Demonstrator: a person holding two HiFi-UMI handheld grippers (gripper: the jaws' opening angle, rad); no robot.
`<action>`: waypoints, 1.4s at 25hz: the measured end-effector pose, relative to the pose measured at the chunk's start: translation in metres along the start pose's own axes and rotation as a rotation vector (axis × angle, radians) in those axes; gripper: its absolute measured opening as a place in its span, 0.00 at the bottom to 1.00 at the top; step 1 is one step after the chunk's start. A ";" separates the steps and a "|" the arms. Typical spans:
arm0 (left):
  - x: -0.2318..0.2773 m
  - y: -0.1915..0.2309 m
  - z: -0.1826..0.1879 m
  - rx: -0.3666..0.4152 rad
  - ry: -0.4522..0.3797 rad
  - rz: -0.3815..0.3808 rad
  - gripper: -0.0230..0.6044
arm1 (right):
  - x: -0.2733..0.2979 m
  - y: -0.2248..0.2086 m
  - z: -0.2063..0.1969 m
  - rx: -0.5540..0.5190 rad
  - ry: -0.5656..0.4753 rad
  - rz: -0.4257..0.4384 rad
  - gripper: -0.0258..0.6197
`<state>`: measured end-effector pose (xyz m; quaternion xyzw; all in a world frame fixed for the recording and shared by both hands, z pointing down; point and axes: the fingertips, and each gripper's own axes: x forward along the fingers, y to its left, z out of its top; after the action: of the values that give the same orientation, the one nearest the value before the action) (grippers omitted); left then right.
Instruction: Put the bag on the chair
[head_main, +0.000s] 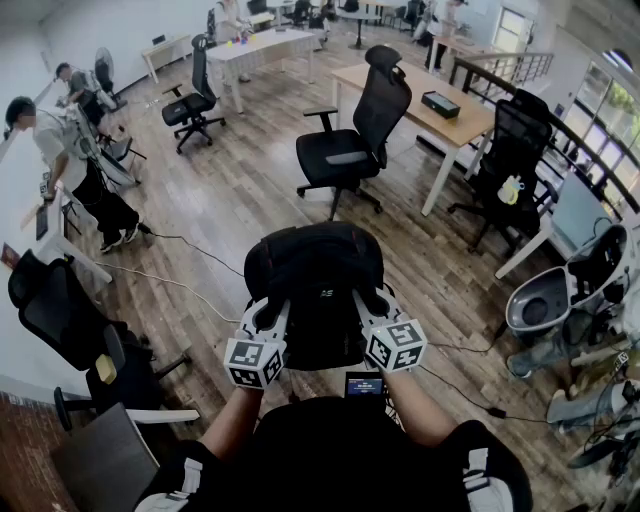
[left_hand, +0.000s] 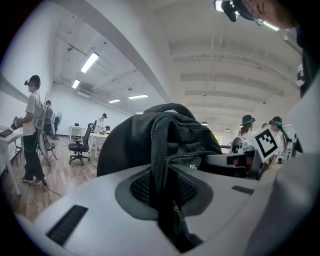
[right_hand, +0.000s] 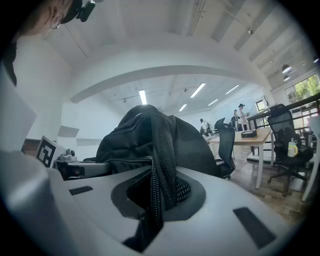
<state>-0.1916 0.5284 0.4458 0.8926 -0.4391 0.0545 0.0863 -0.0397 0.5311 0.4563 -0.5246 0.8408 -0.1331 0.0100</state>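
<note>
The black bag (head_main: 315, 290) is held up off the floor (head_main: 230, 200), its straps (left_hand: 160, 165) pinched tight by the left gripper (head_main: 268, 318) and the right gripper (head_main: 377, 315), and it is not yet put on the chair (head_main: 350, 140), seen well ahead.

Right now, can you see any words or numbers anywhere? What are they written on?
No text here can be read.
bag: a small white mark on its front, too small to read.
small screen: lit, but its print is too small to read.
marker cubes on the left gripper and right gripper: black-and-white square patterns only, no letters.
</note>
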 end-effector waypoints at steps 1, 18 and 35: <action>-0.004 0.000 0.002 0.001 -0.002 -0.004 0.12 | -0.002 0.005 0.002 -0.003 -0.003 -0.001 0.09; -0.046 -0.012 -0.009 -0.003 0.054 -0.034 0.12 | -0.028 0.033 -0.021 0.040 0.022 0.041 0.10; -0.054 -0.010 -0.028 -0.072 0.055 0.062 0.12 | -0.029 0.038 -0.034 -0.019 0.054 0.111 0.11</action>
<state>-0.2170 0.5818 0.4624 0.8731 -0.4656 0.0657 0.1288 -0.0651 0.5797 0.4772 -0.4735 0.8698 -0.1384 -0.0103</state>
